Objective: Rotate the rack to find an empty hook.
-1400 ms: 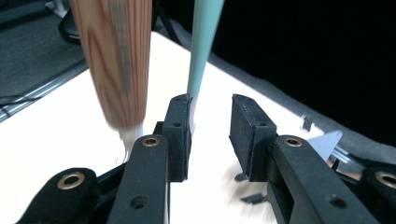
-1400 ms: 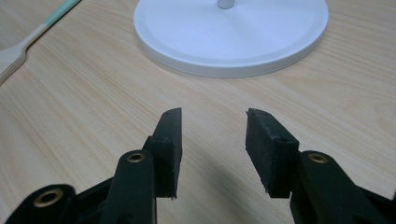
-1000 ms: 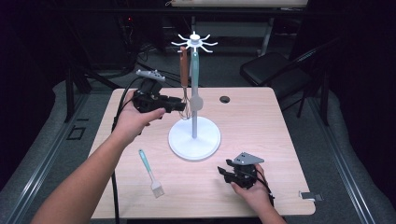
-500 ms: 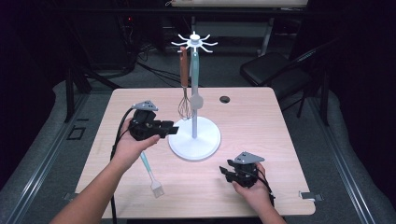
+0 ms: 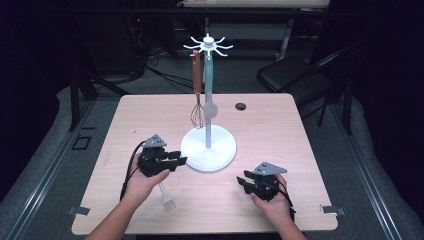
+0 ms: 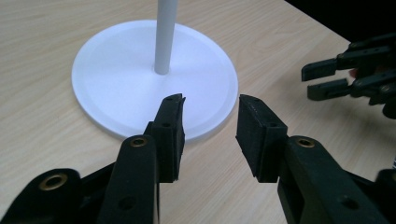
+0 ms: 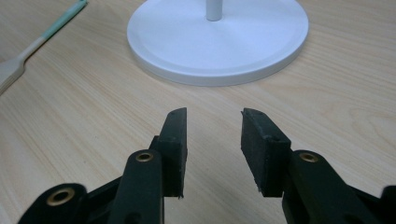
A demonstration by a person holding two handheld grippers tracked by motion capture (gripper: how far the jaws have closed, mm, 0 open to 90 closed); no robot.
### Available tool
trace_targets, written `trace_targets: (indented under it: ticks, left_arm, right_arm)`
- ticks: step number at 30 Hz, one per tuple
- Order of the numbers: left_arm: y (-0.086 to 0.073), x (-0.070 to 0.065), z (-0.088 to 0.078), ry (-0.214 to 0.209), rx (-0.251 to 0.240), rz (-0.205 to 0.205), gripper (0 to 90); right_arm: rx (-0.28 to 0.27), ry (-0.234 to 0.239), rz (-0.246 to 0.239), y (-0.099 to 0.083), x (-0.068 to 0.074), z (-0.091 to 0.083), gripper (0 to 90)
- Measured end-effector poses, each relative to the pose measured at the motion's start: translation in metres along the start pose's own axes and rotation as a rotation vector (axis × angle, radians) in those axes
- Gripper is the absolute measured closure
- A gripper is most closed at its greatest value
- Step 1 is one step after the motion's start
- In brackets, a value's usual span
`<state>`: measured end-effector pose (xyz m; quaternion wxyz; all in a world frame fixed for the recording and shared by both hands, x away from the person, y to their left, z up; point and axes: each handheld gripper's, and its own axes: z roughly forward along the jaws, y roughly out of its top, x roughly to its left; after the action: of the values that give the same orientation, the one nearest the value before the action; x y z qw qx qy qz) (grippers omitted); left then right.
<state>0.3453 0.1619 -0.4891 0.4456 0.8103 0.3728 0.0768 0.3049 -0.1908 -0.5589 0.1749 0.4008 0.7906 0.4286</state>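
Observation:
A white utensil stand (image 5: 208,148) rises from a round base at mid-table. A brown-handled whisk (image 5: 197,100) and a pale teal utensil (image 5: 209,95) hang from its top hooks. A teal-handled brush (image 5: 166,199) lies on the table, partly under my left hand. My left gripper (image 5: 176,161) sits low beside the base's left rim; its jaws have just been opening and hold nothing (image 6: 210,105). My right gripper (image 5: 243,182) rests near the front right and points at the base (image 7: 215,42). Its jaws have just been closing and are empty (image 7: 214,116).
A black grommet (image 5: 241,106) is set in the table behind the stand. A black chair (image 5: 285,75) stands beyond the far right corner. Metal clips (image 5: 79,211) sit at the front corners. In the left gripper view my right gripper (image 6: 327,79) shows at the right.
My left gripper has come down and toward me from beside the hanging whisk to the table by the base. The right hand has stayed put, with its jaws narrower than before.

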Motion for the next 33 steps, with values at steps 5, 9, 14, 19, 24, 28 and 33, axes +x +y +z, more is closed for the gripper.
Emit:
trace_targets:
  ticks: [5, 9, 14, 19, 24, 28, 33]
  left_arm:
    - [-0.025, -0.001, 0.002, 0.007, -0.042, -0.030, 58.5]
    - [-0.041, 0.000, 0.005, 0.027, -0.053, -0.039, 56.1]
    - [-0.048, 0.004, 0.006, 0.034, -0.049, -0.038, 55.6]
    - [-0.057, 0.003, 0.006, 0.024, -0.058, -0.042, 54.9]
    - [-0.060, 0.004, 0.009, 0.030, -0.043, -0.048, 54.8]
    - [-0.061, 0.002, 0.011, 0.023, -0.038, -0.045, 54.7]
    - [-0.062, 0.002, 0.011, 0.026, -0.036, -0.042, 54.7]
  right_arm:
    - [-0.040, 0.035, -0.006, 0.005, 0.002, -0.006, 67.0]
    - [-0.070, 0.039, 0.018, 0.014, 0.001, -0.013, 71.0]
    - [-0.090, 0.063, 0.031, 0.029, -0.003, -0.019, 78.2]
    - [-0.115, 0.063, 0.021, 0.050, -0.008, -0.028, 86.9]
    - [-0.174, 0.057, -0.009, 0.085, -0.010, -0.044, 90.0]
    - [-0.225, 0.057, -0.041, 0.122, -0.012, -0.061, 90.0]
    - [-0.259, 0.041, -0.058, 0.160, -0.013, -0.074, 90.0]
